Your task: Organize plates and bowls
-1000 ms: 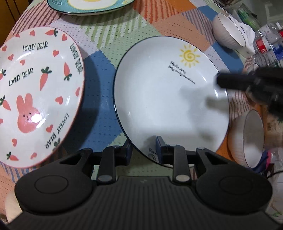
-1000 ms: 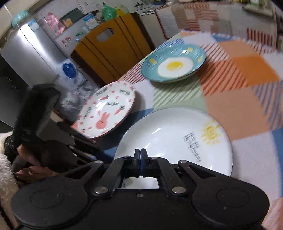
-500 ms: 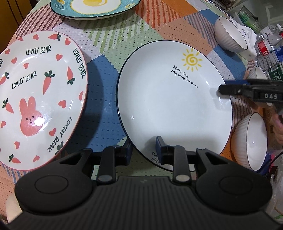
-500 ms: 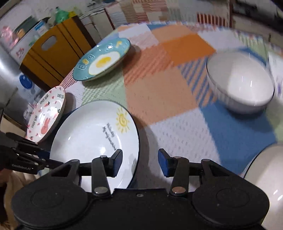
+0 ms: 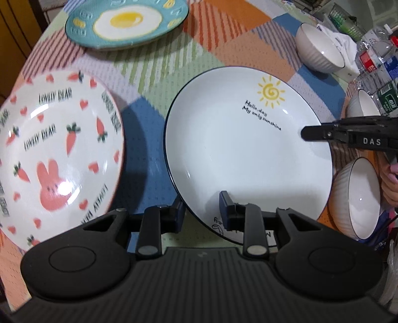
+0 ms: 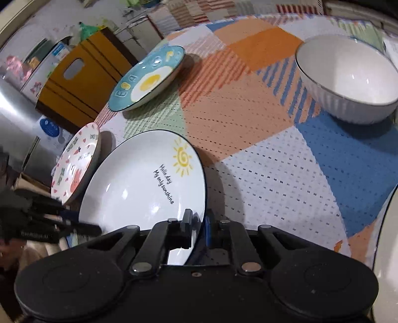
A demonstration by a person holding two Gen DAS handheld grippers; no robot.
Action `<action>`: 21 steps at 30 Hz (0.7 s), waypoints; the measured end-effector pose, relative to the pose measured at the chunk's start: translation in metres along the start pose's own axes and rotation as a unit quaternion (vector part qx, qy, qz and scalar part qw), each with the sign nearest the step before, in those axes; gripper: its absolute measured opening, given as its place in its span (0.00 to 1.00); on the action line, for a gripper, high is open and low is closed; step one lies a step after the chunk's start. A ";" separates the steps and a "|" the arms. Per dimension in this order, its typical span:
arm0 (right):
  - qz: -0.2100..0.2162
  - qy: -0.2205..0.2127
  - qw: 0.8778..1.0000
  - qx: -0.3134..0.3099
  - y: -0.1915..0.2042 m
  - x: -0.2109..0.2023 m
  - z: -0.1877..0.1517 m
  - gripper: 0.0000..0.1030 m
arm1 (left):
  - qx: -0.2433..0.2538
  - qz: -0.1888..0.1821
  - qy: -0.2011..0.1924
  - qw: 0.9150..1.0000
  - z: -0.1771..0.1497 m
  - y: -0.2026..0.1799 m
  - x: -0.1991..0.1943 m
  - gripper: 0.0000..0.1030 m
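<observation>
A white plate (image 5: 236, 159) with a yellow sun and dark rim sits tilted over the patchwork cloth. My left gripper (image 5: 201, 213) is shut on its near rim, one finger under the edge and one on the inside. My right gripper (image 6: 199, 223) is shut on the plate's (image 6: 139, 188) opposite rim, and in the left wrist view it shows as a black tip (image 5: 308, 133) at the plate's right edge. A rabbit-and-carrot plate (image 5: 57, 149) lies to the left. A teal fried-egg plate (image 5: 124, 22) lies farther back.
White ribbed bowls stand at the right: one far (image 5: 321, 49), one near (image 5: 358, 198), a third (image 5: 363, 104) behind the right gripper. Water bottles (image 5: 378, 59) crowd the right edge. A yellow cabinet (image 6: 74, 74) stands beyond the table. A hand (image 5: 390, 179) holds the right gripper.
The right gripper swung down to the sun plate's rim, opened, then shut on it. The left gripper kept its hold on the near rim.
</observation>
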State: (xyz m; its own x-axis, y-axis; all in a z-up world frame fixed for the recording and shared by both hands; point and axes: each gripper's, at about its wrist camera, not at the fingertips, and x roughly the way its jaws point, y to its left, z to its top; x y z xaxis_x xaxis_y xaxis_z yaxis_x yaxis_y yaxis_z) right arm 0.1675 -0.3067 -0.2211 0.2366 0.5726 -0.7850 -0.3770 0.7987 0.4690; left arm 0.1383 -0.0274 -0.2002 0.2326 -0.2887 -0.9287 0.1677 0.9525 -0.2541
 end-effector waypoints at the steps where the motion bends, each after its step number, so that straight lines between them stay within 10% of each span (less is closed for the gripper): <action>1: 0.002 -0.003 1.000 0.002 0.000 -0.003 0.001 0.14 | 0.001 -0.003 -0.002 1.000 0.002 0.001 -0.003 0.26; 21: -0.030 -0.088 0.995 0.028 -0.034 -0.015 0.062 0.14 | 0.055 0.040 -0.064 0.996 0.099 -0.020 0.013 0.27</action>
State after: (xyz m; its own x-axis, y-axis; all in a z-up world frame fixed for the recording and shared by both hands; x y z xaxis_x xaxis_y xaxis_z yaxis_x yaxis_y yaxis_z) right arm 0.2327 -0.3313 -0.1999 0.4115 0.5436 -0.7315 -0.3078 0.8384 0.4499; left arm 0.2326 -0.0601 -0.1801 0.3680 -0.2291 -0.9012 0.2453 0.9588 -0.1435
